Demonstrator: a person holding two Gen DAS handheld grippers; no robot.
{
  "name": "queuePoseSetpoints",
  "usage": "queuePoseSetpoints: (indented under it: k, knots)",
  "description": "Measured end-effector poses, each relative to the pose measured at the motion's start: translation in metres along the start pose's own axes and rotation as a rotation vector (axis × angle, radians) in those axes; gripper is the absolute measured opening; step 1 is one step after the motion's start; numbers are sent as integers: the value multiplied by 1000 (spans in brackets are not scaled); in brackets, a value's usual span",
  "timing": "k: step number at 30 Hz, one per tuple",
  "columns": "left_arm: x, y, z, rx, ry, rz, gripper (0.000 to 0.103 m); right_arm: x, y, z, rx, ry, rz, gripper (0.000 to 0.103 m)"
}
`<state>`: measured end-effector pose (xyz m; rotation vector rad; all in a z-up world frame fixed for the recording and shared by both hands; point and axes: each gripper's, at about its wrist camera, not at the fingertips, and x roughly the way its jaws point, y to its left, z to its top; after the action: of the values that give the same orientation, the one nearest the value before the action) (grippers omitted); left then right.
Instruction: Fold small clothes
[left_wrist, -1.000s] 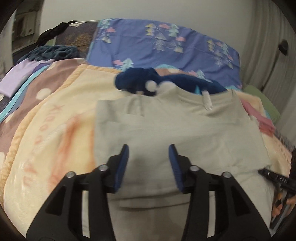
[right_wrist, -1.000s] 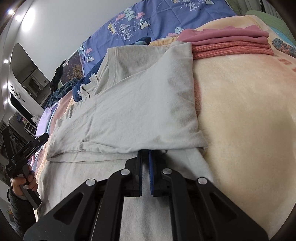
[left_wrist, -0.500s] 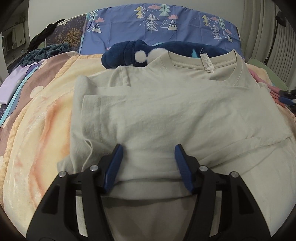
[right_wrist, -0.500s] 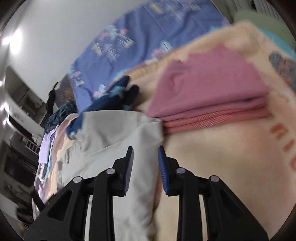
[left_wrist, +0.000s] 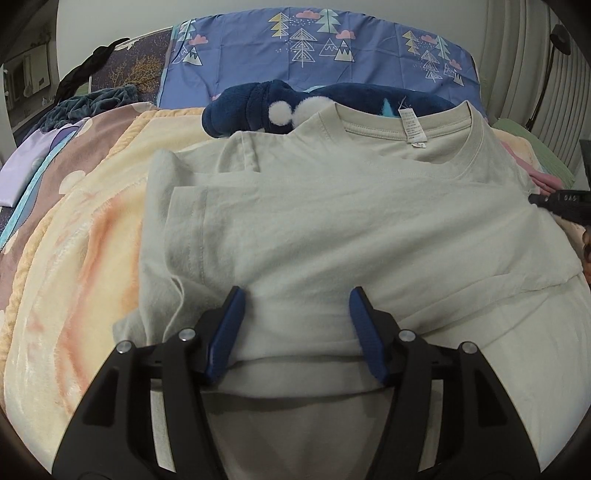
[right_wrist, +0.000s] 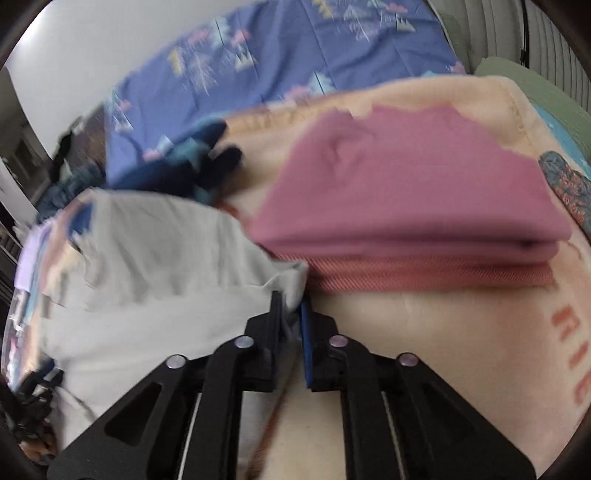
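A beige T-shirt (left_wrist: 332, 229) lies face down on the cream blanket (left_wrist: 85, 258), its sleeves folded in and its neck label at the far end. My left gripper (left_wrist: 295, 317) is open, its blue pads (left_wrist: 225, 328) spread wide over the near folded edge, with nothing pinched. In the right wrist view the T-shirt (right_wrist: 166, 251) bunches at its right edge. My right gripper (right_wrist: 291, 310) is closing there, and the jaws are almost together with a corner of the cloth between them. Its black tip (left_wrist: 554, 201) shows at the shirt's right side.
A folded pink and coral stack (right_wrist: 406, 206) sits just beyond the right gripper on the blanket. A navy plush garment (left_wrist: 251, 107) lies behind the shirt's collar, with a blue tree-print pillow (left_wrist: 314, 48) further back. More clothes are piled at the far left (left_wrist: 92, 99).
The right gripper let go of the shirt's lower edge, travelled up its right side towards the pink stack, opened, and narrowed onto the cloth. The left gripper dropped closer to the shirt, then held still.
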<state>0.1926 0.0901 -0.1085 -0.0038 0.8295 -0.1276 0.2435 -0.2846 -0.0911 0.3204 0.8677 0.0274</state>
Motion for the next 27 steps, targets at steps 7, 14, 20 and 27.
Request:
queuePoseSetpoints:
  k: [7,14,20,27]
  knots:
    - [0,2,1,-8,-3,-11,61,-82,26,-45,-62,-108,168,16]
    - [-60,42,-5,-108,-120,-30,76,-64,12,-106,-97,35,82,20]
    - [-64,101,-47,-213,-7,-10,68,-64,11,-111,-52,20,116,23]
    - [-42,97,-37,-199,30,-26,24,-60,11,-109,-58,9,120,27]
